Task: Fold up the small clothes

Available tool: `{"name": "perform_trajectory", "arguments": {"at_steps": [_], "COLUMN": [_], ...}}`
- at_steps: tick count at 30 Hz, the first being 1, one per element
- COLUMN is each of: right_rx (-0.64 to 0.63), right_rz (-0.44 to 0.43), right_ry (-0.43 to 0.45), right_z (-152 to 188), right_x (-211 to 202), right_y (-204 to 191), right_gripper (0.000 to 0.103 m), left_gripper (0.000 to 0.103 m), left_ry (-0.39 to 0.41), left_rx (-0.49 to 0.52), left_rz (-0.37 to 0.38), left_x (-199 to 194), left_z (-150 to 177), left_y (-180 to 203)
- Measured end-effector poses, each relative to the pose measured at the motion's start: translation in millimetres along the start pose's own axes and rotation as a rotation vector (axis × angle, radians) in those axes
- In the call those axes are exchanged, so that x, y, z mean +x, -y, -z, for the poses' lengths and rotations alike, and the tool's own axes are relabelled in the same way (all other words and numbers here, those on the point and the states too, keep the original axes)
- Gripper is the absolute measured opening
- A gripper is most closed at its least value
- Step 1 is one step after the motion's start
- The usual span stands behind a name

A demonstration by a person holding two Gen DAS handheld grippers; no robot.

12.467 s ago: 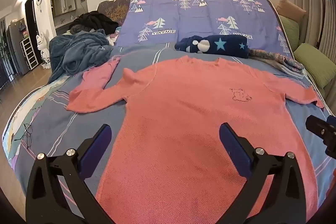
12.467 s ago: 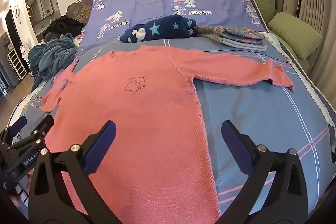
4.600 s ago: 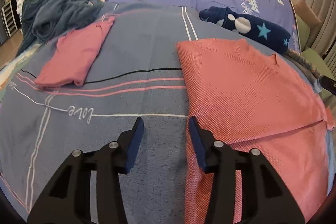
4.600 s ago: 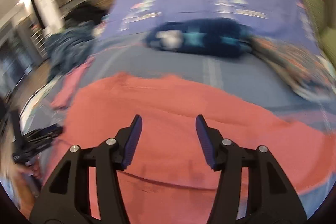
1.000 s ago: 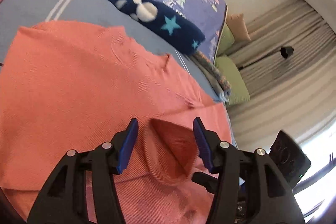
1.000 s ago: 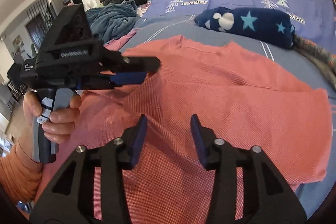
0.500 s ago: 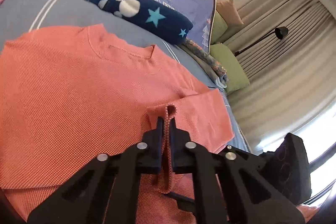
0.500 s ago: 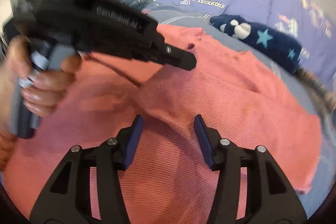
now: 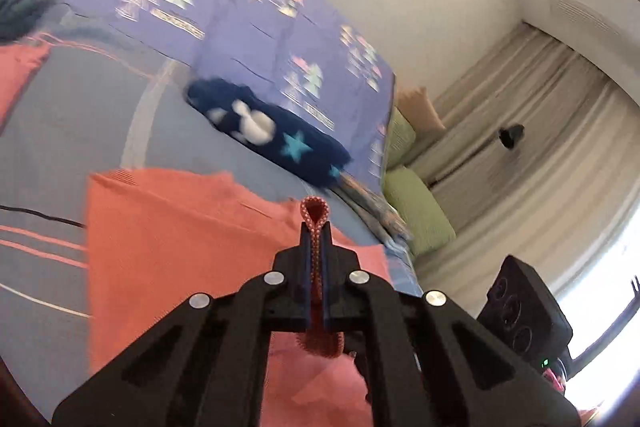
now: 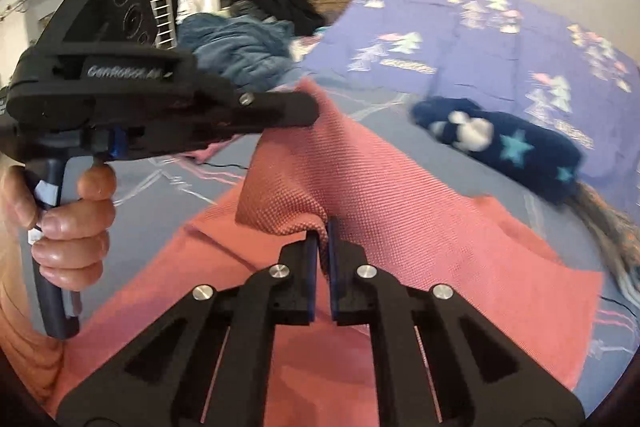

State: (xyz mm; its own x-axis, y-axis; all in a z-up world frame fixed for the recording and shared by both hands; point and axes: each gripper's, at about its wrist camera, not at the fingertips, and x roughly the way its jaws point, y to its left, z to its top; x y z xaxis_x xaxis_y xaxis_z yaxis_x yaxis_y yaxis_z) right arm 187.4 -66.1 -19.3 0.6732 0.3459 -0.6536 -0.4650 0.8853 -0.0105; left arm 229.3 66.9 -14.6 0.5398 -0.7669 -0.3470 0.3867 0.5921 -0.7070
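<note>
Two grippers pinch pink sweater [image 10: 400,235] on bed [image 9: 60,131]. Left gripper [image 9: 315,227] clamped on raised fold; right gripper [image 10: 320,239] clamped on fabric edge nearby. Hand [image 10: 68,219] holds left gripper's handle.

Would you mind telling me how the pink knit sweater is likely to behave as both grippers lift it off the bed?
Probably floppy: the pink knit sweater drapes in soft folds from the left gripper and the right gripper. It likely won't slip easily, since the coarse knit bunches into a loop between the left gripper's pads. It looks light, sagging only gently.
</note>
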Motion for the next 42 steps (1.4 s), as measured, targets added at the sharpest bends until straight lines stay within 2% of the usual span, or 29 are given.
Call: {"name": "perform_trajectory", "arguments": {"at_steps": [7,15,17,19,22,23,25,27,28,29,31,33,35,36,37,38,40,42], "right_rx": [-0.019,0.02,0.046,0.081,0.109,0.117,0.166,0.226,0.284,0.332,0.46,0.575,0.643,0.671,0.683,0.688,0.739,0.691], "right_rz": [-0.055,-0.109,-0.151,-0.183,-0.165,-0.159,-0.154,-0.125,-0.087,-0.056,0.032,0.099,0.176,0.238,0.297,0.333,0.339,0.353], "right_ry": [-0.079,-0.139,-0.164,-0.178,-0.161,-0.152,-0.135,-0.121,-0.107,-0.095,-0.071,-0.057,-0.08,-0.091,-0.086,-0.077,-0.059,-0.054], "right_z": [-1.8,1.6,6.0,10.2,17.9,20.5,34.3,49.7,64.3,75.6,103.8,128.4,146.5,154.2,159.4,162.1,166.8,162.1], "right_x": [37.1,59.5,63.0,62.3,38.5,30.6,3.4,-17.4,-33.9,-45.7,-71.4,-89.9,-96.7,-98.0,-99.2,-99.9,-100.8,-103.5], "right_y": [-28.4,-34.7,-33.3,-28.9,-15.9,-10.3,10.1,32.8,51.0,65.1,97.6,125.3,145.9,154.9,161.8,165.4,167.9,156.0], "right_gripper": [0.004,0.004,0.01,0.021,0.022,0.022,0.023,0.023,0.023,0.023,0.023,0.023,0.023,0.017,0.004,0.0,0.0,0.0], "left_gripper": [0.003,0.003,0.003,0.009,0.016,0.016,0.016,0.016,0.016,0.016,0.016,0.016,0.016,0.02,0.026,0.027,0.027,0.027], "left_ry": [-0.026,-0.081,-0.083,-0.071,-0.024,-0.013,-0.026,-0.073,-0.105,-0.141,-0.235,-0.311,-0.296,-0.289,-0.285,-0.286,-0.288,-0.29], "left_rx": [-0.064,-0.062,-0.057,-0.035,-0.007,0.007,0.06,0.097,0.115,0.135,0.165,0.142,0.137,0.126,0.109,0.096,0.109,0.139], "left_rz": [-0.18,-0.371,-0.424,-0.478,-0.489,-0.472,-0.381,-0.287,-0.27,-0.276,-0.345,-0.401,-0.393,-0.383,-0.367,-0.356,-0.36,-0.375], "left_x": [-3.1,7.8,9.7,10.4,4.0,2.4,5.3,15.8,22.9,31.3,52.4,68.0,64.5,61.6,59.9,61.3,61.3,63.2], "left_z": [-6.9,-4.3,-3.2,-2.9,-4.2,-3.4,-0.1,6.5,10.8,15.5,27.4,36.0,33.5,31.7,31.5,30.2,30.9,34.5], "left_y": [-46.5,-66.9,-68.9,-68.1,-59.1,-54.1,-38.2,-26.2,-22.3,-19.4,-22.0,-34.6,-35.4,-36.2,-38.2,-39.9,-39.8,-33.6]}}
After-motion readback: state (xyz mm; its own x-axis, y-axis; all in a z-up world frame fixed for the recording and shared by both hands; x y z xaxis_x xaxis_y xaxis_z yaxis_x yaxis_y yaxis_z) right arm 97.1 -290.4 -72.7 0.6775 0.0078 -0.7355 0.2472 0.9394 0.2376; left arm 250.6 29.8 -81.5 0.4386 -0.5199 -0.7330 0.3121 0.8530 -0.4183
